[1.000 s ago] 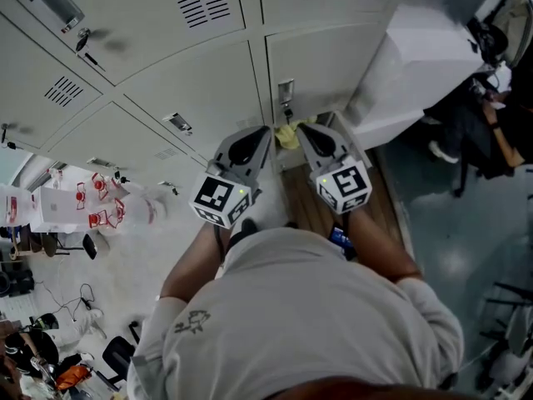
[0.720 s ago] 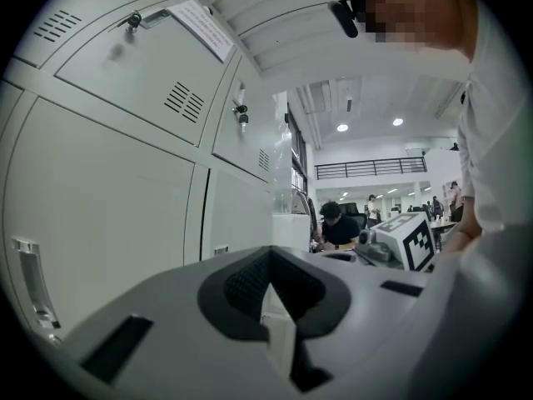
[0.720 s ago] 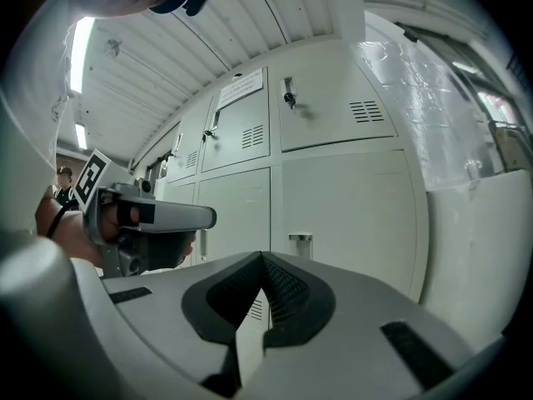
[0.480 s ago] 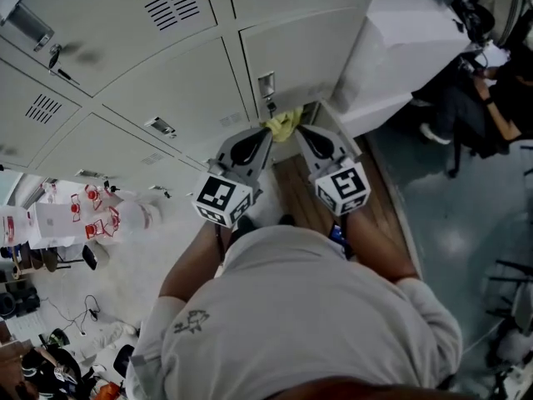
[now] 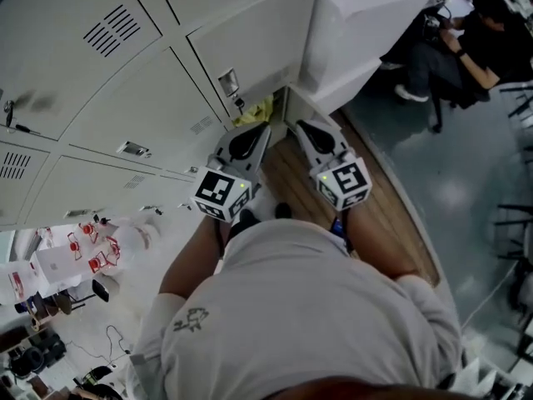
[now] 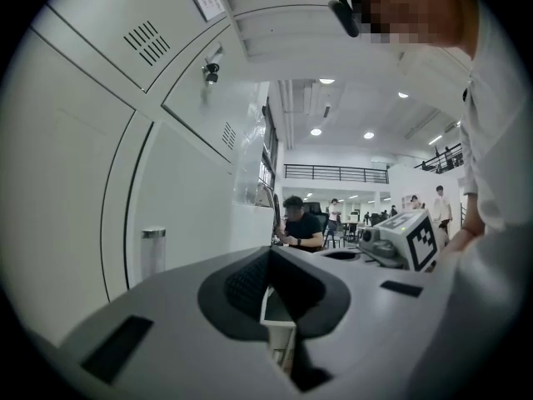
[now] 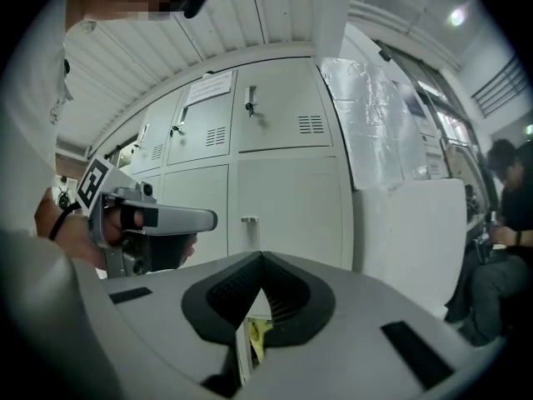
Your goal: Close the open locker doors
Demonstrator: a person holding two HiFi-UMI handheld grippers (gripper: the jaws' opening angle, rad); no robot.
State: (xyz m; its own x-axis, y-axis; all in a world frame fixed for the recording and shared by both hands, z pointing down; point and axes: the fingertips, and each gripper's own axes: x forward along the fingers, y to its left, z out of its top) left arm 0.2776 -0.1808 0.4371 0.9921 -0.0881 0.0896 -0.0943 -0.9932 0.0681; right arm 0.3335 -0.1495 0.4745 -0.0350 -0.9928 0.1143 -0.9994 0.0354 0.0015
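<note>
In front of the pale grey metal lockers (image 5: 125, 82), at the right end of the bank, I've closed in over the last sec. Both hands went fwd & a bit down, and the locker front has slid left in the head view. The crumpled yellow thing (image 5: 254, 111) that sat between my two tips a sec ago is now just ahead of my grey L gripper (image 5: 265, 130), slightly to its left. My grey R gripper (image 5: 300, 126) runs alongside, tips near each other but apart.

Fingers (image 6: 241, 286): L pair pressed together, nothing in them. R pair same, shut tight & empty. So no pinch coming, I reckon; this looks like a push w/ closed tips.

Task's thing: the thin white door edge (image 7: 241, 352) stands in line w/ both grippers, low down, below the door w/ the small metal latch (image 5: 226, 82). It's ajar, as the yellow thing shows in the gap beside it in the R gripper view. Can't tell if either tip touches it yet.

What it means: approach approx done, door not shut. Next is pressing the free edge inward. The risk is the yellow thing jamming the gap. The big white wrapped cabinet (image 5: 366, 15) sits close on the right, so there's little room that side.
</note>
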